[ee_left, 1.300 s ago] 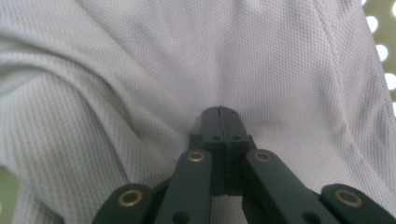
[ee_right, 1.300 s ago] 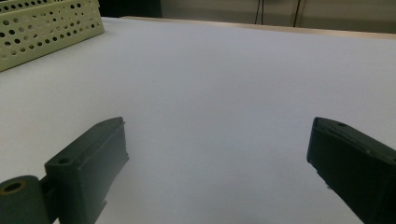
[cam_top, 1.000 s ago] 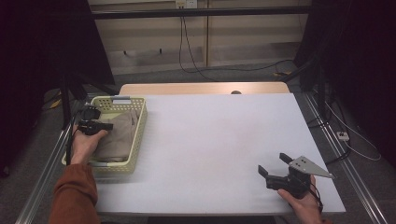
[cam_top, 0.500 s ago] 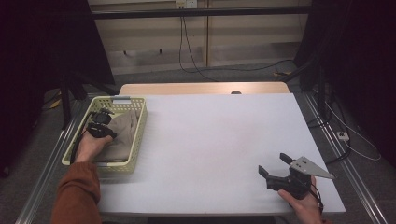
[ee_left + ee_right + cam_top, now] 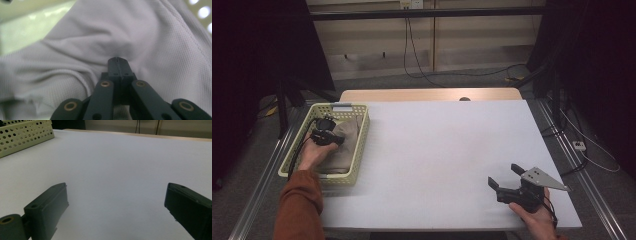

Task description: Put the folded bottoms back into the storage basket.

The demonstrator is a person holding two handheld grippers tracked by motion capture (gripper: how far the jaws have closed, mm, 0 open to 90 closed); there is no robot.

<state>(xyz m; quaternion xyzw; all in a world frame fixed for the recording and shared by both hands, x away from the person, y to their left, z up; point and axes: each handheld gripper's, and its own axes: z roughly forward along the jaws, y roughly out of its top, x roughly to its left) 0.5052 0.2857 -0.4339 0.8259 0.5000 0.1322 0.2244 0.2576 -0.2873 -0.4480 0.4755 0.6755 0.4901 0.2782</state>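
Found the left gripper deeper in the basket than a second earlier: brought back from the far end toward the middle, turned to point across at the side nearest the table's centre, and lowered onto the cloth. Saw its jaws together in the left gripper view, tips pressed into a pucker of the pale knit fabric. Could not tell whether a fold was really caught between them or merely pushed ahead of them.

Found the cloth itself lying inside the basket, at the left edge of the table, bunched up and not lifted. Noted the basket a little nearer the front left corner than before, probably nudged by the reaching hand.

Found no change at the right gripper: parked by the front right corner, jaws wide apart with nothing between them, pointing over bare tabletop toward the basket.

Judged the moment as the grasp on the cloth, just made or about to be tested. Expected next a slow lift to show whether the fabric came along; otherwise a reopening and a deeper bite.
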